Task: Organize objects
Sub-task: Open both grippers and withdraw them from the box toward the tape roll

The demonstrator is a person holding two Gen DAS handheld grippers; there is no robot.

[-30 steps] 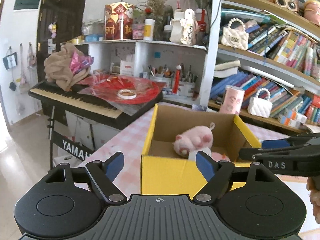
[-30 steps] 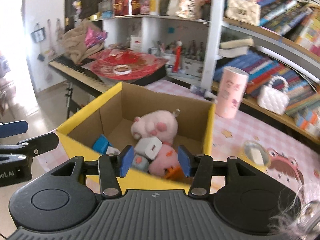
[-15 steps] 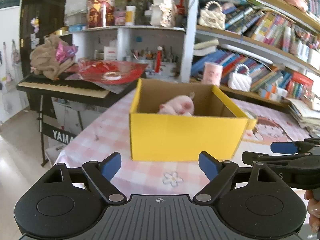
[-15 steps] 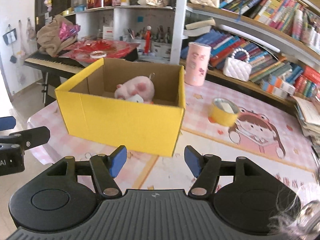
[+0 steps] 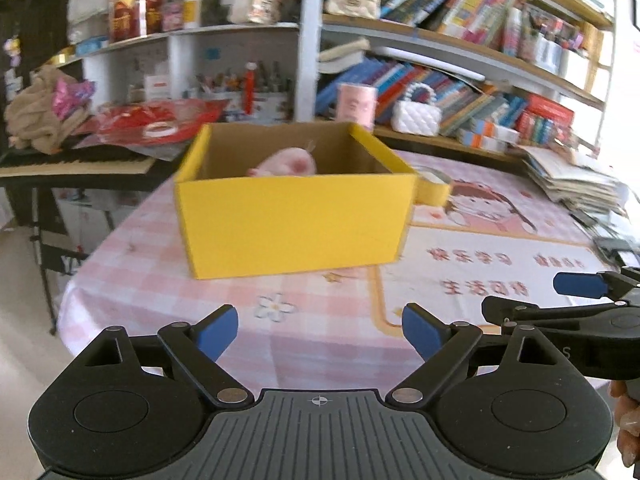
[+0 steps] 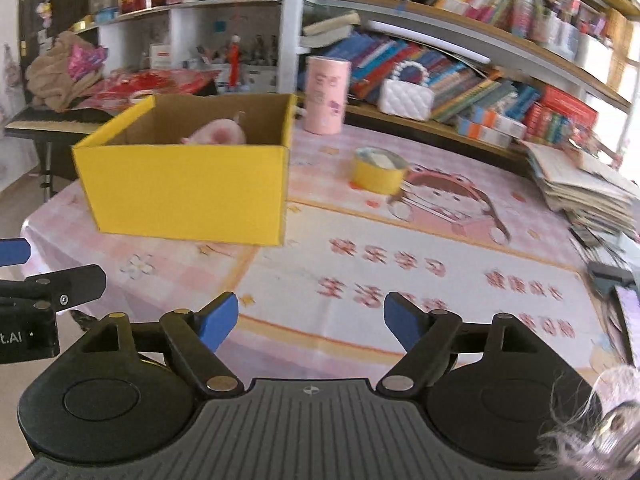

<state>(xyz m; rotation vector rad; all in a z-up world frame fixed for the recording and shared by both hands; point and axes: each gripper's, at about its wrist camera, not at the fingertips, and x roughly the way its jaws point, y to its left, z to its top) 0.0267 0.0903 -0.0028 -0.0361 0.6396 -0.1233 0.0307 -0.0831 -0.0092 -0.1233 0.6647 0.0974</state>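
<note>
A yellow cardboard box (image 5: 292, 220) (image 6: 184, 188) stands on the pink patterned tablecloth, and the top of a pink plush toy (image 5: 286, 162) (image 6: 216, 134) shows above its rim. A yellow tape roll (image 6: 378, 170) (image 5: 434, 188) lies to the right of the box. My left gripper (image 5: 320, 332) hovers over the cloth well short of the box, its jaws opening with nothing between them. My right gripper (image 6: 310, 322) is also back from the box, its jaws opening and empty. Each gripper shows at the edge of the other's view.
A pink cylinder (image 6: 326, 94) stands behind the box near the bookshelf (image 6: 480, 60). A stack of papers (image 6: 584, 188) and a phone (image 6: 630, 312) lie at the right. A keyboard piano (image 5: 72, 164) stands beyond the table's left edge.
Both grippers have pulled back from above the box and sunk toward the table. The right jaws have spread much wider, the left slightly. The box now stands farther off in both views.
</note>
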